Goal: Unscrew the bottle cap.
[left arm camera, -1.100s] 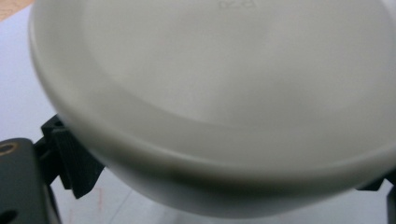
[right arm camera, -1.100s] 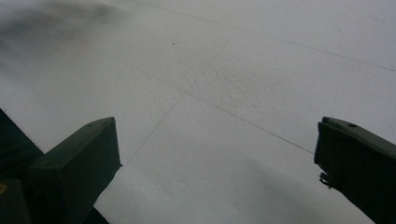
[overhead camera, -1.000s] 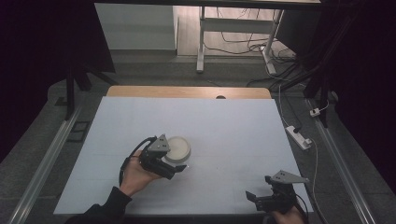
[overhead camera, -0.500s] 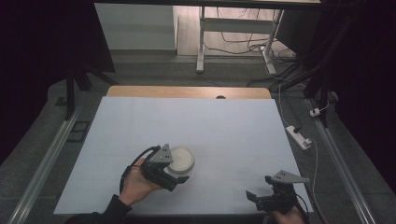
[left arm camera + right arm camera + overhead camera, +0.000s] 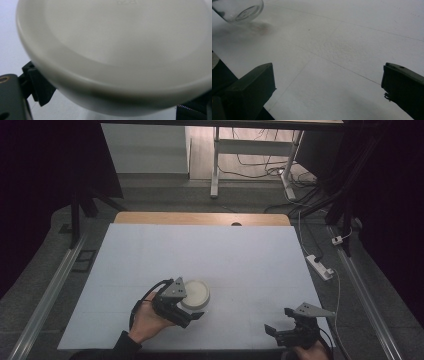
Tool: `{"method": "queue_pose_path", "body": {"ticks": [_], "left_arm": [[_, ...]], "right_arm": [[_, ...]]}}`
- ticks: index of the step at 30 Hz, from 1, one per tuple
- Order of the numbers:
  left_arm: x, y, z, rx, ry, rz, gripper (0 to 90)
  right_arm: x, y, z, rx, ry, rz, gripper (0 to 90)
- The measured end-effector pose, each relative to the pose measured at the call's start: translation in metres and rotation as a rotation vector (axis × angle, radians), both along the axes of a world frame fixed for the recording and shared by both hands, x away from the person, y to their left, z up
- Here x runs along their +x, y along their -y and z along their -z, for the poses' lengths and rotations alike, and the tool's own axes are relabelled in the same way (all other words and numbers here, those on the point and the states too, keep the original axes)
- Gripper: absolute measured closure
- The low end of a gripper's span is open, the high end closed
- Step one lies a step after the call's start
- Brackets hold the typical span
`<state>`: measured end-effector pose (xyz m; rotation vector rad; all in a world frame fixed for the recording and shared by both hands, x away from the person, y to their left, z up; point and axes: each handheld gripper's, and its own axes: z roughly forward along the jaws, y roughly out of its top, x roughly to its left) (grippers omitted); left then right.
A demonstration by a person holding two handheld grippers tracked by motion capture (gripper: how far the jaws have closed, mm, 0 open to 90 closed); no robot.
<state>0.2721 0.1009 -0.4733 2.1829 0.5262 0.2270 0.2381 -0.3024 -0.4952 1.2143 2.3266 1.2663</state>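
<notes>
You're gripping the round white bowl (image 5: 196,293) lower-centre with your left gripper (image 5: 186,310); it's looking empty, right gripper (image 5: 287,329) gaping wide.

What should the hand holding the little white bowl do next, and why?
Probably set the white bowl gently down on the table. The left gripper grips its rim, and in the right gripper view it looks tilted and lifted above its shadow. The right gripper waits open, far off near the table's edge.
</notes>
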Motion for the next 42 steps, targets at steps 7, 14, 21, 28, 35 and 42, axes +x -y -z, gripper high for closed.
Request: {"method": "queue_pose_path", "body": {"ticks": [7,14,21,28,35,42], "left_arm": [[0.001,-0.001,0.0,-0.008,-0.002,-0.006,7.4],[0.001,-0.001,-0.001,-0.008,-0.002,-0.002,7.5],[0.001,-0.001,-0.001,-0.013,-0.004,0.0,7.5],[0.001,0.0,0.0,-0.016,-0.005,0.007,7.5],[0.001,0.002,0.0,-0.018,-0.008,0.008,7.5],[0.002,0.002,0.0,-0.017,-0.011,0.016,7.5]], "right_arm": [[-0.001,-0.01,-0.006,0.009,0.014,-0.046,0.0],[-0.001,-0.024,-0.012,0.021,0.022,-0.08,0.0],[0.001,-0.042,-0.019,0.039,0.032,-0.14,0.0],[0.007,-0.057,-0.03,0.049,0.072,-0.193,0.0],[0.014,-0.077,-0.04,0.059,0.087,-0.239,0.0],[0.022,-0.098,-0.047,0.068,0.076,-0.286,0.0]]}}
